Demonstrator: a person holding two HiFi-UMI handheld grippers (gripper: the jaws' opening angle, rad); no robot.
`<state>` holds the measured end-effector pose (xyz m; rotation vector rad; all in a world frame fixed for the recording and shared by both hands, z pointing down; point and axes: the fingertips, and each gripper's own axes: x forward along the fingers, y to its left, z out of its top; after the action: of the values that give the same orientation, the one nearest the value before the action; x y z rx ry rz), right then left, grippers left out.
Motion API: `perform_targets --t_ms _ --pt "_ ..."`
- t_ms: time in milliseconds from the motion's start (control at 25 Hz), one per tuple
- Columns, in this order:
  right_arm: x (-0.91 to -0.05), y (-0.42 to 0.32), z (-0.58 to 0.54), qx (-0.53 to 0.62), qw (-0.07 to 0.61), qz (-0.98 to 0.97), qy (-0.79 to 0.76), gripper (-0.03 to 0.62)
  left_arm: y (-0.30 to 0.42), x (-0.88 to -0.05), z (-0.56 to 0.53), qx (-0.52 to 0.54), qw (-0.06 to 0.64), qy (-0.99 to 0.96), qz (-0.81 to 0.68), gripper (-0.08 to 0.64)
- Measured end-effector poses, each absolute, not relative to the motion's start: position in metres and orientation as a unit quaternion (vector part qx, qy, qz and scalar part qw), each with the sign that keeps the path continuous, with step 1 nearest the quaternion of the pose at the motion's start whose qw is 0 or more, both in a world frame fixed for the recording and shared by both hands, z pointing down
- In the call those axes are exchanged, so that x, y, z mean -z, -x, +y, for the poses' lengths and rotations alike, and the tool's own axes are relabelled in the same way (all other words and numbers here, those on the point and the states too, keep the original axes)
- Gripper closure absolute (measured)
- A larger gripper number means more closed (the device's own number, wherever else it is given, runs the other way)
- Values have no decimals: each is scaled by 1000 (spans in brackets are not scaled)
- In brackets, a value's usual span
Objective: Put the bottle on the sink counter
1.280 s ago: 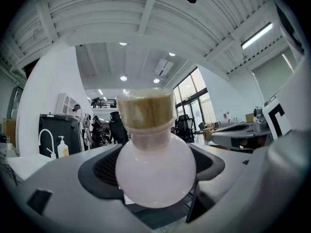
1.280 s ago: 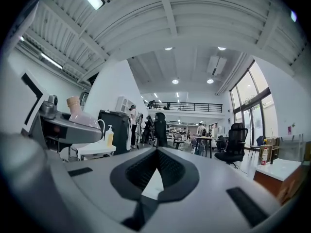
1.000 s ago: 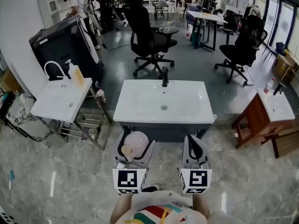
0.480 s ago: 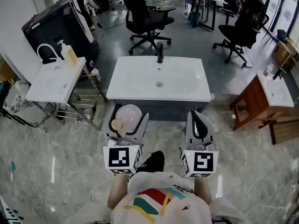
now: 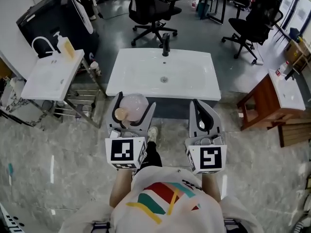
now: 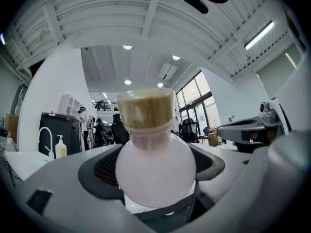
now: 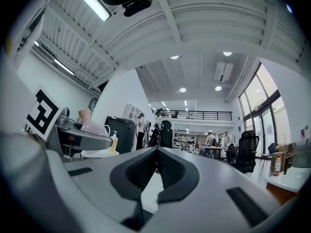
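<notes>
A round pale pink bottle (image 5: 133,104) with a tan cork-like cap (image 5: 120,114) sits between the jaws of my left gripper (image 5: 131,106), which is shut on it. In the left gripper view the bottle (image 6: 155,166) fills the middle, cap (image 6: 145,108) upward. My right gripper (image 5: 201,114) is shut with nothing in it; its jaws meet in the right gripper view (image 7: 156,155). Both grippers hang just in front of the white sink counter (image 5: 131,81), whose black tap (image 5: 165,43) stands at the far edge and drain (image 5: 164,79) lies mid-basin.
A second white sink (image 5: 46,76) with a soap dispenser (image 5: 66,46) stands at the left, on a metal frame. A wooden stand with a small basin (image 5: 284,93) is at the right. Black office chairs (image 5: 148,11) and desks lie beyond. The floor is grey marble.
The view has moved closer to the white sink counter. Both grippers, the left still holding the bottle, now sit nearer its front edge.
</notes>
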<state>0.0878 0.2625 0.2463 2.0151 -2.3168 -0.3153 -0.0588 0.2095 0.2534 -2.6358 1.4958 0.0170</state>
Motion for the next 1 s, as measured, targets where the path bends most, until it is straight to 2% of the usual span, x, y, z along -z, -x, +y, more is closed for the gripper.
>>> perform_targets --t_ms 480,1000 --pt "-261 -100 173 103 52 -739 -664 580 42 -261 112 -13 46 875 481 161" --pt "-268 -104 14 55 69 -734 -673 580 35 -256 -43 -5 30 887 462 161"
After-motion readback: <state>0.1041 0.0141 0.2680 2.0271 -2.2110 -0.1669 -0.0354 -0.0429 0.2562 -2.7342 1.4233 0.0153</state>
